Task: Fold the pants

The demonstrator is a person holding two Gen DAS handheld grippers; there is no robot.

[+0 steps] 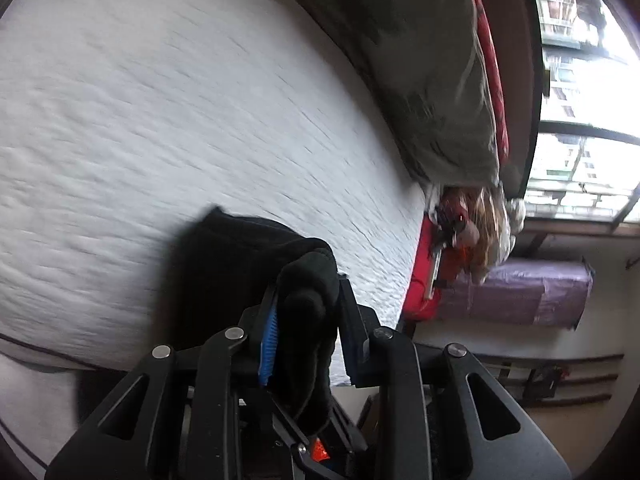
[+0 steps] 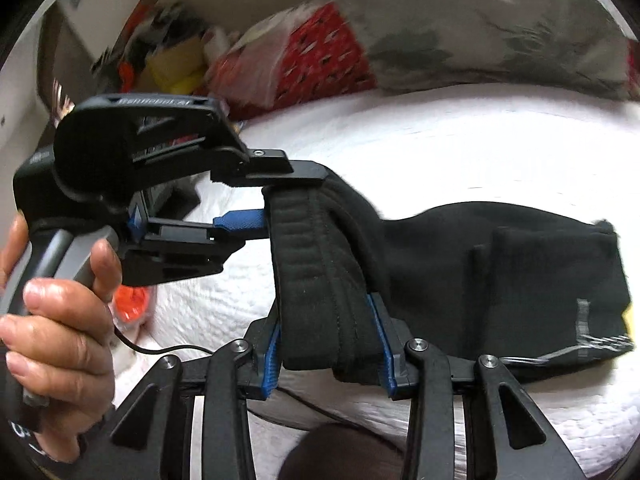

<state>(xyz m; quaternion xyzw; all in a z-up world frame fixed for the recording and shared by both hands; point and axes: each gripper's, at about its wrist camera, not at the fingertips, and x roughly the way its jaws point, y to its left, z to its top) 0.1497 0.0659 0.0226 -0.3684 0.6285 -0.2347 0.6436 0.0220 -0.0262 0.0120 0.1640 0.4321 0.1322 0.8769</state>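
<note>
The black pants (image 2: 500,264) hang folded over the white quilted bed (image 2: 440,152), their far part resting on it. My right gripper (image 2: 326,328) is shut on the thick ribbed waistband (image 2: 312,248), with blue pads (image 2: 273,344) on either side. A hand (image 2: 60,320) holds my left gripper (image 2: 288,196), which pinches the same waistband further up. In the left wrist view, the left gripper (image 1: 308,296) is shut on a bunched wad of the black pants (image 1: 240,264) above the bed (image 1: 160,120).
A grey pillow (image 2: 480,40) and red patterned bedding (image 2: 320,56) lie along the bed's far side. An orange object (image 2: 130,304) and a thin black cable (image 2: 160,350) sit near the hand. Past the bed edge are a red bag (image 1: 424,272), a purple wrapped bundle (image 1: 520,292) and a window (image 1: 580,80).
</note>
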